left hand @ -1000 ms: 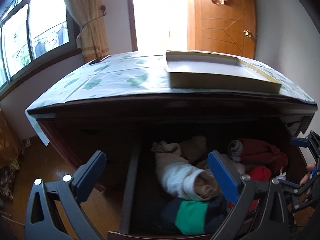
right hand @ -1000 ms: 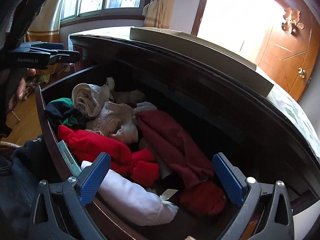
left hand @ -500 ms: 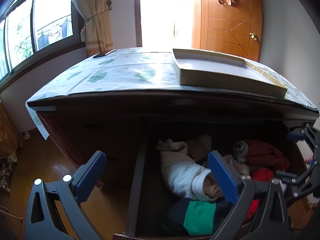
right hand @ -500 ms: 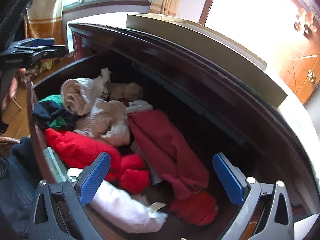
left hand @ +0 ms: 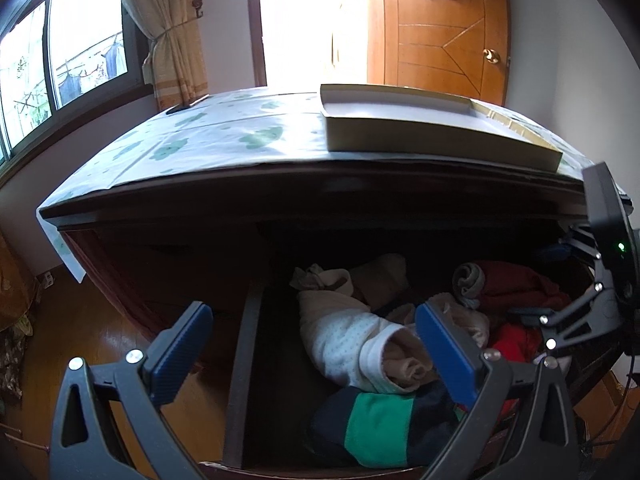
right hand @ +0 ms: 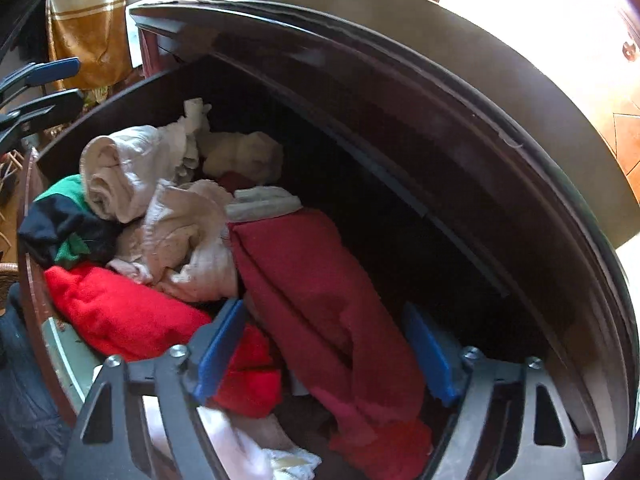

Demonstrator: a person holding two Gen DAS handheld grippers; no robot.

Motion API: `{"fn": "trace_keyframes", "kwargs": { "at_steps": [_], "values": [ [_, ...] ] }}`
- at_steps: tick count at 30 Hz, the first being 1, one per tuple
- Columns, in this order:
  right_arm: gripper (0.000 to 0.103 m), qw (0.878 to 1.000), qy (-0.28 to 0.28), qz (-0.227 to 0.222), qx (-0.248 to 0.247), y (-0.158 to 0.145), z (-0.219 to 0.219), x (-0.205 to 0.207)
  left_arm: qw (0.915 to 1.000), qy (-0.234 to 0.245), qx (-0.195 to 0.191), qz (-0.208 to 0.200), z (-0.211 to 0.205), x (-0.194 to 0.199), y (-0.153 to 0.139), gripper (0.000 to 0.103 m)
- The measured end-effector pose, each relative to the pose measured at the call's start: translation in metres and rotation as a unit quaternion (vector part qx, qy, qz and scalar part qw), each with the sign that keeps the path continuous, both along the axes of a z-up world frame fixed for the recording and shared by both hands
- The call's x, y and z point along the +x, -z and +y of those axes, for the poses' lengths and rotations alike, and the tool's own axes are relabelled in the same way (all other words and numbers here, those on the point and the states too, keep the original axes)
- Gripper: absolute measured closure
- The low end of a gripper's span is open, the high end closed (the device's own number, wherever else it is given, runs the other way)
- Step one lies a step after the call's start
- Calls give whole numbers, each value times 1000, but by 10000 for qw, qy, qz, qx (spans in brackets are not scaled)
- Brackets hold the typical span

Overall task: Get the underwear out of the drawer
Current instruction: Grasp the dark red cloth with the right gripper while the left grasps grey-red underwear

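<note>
**A:** Item one, drawer (right hand: 120,92): where does the piece lie from you?

**B:** Pulled open under the bench (left hand: 224,148), packed with rolled clothing. My right gripper (right hand: 324,352) points steeply down into its right half; the dark red underwear (right hand: 320,292) lies directly between and beneath my pads, touching or very nearly so

**A:** Long axis?

**B:** It runs from the cream bundle (right hand: 192,236) at the far end toward me, roughly along my pointing line, so my jaws straddle it across its narrow width. A brighter red garment (right hand: 128,312) sits just beside my left pad

**A:** Jaw state?

**B:** Right: closing, cloth between the pads but, as I judge, not yet pinched. My left gripper (left hand: 312,356) hovers wide apart and empty over the drawer's left end, above a white dotted roll (left hand: 348,344)

**A:** Nearer hand?

**B:** The right, plainly; the left is well apart from the dark red piece
</note>
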State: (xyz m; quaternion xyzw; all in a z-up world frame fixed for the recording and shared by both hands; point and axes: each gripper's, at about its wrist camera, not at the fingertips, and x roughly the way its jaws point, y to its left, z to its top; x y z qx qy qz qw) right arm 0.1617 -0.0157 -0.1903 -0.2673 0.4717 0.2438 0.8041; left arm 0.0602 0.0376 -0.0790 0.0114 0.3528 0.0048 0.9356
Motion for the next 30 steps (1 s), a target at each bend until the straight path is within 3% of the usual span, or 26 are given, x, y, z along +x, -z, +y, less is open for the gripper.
{"fn": "trace_keyframes", "kwargs": {
  "at_steps": [8,12,14,18,20,25,30],
  "values": [
    [22,9988,-150,138,-453,15,8,10,9999,127,31,71,-7,0,3,0],
    [26,9976,-124,484,-482,27,9,21,9997,198,63,128,-10,0,6,0],
    [30,9971,-132,648,-384,29,6,26,9996,219,78,142,-11,0,8,0],
    [57,9968,-230,729,-233,28,3,27,9993,284,98,210,-14,2,12,0],
    [63,9977,-291,607,-99,20,1,23,9992,327,95,228,-15,2,14,0],
    [65,9984,-217,371,374,-3,-11,10,9981,494,72,351,-20,4,19,0],
    [65,9956,-88,439,829,-17,-34,-4,9963,668,167,521,-27,12,19,3]
  ]
}}
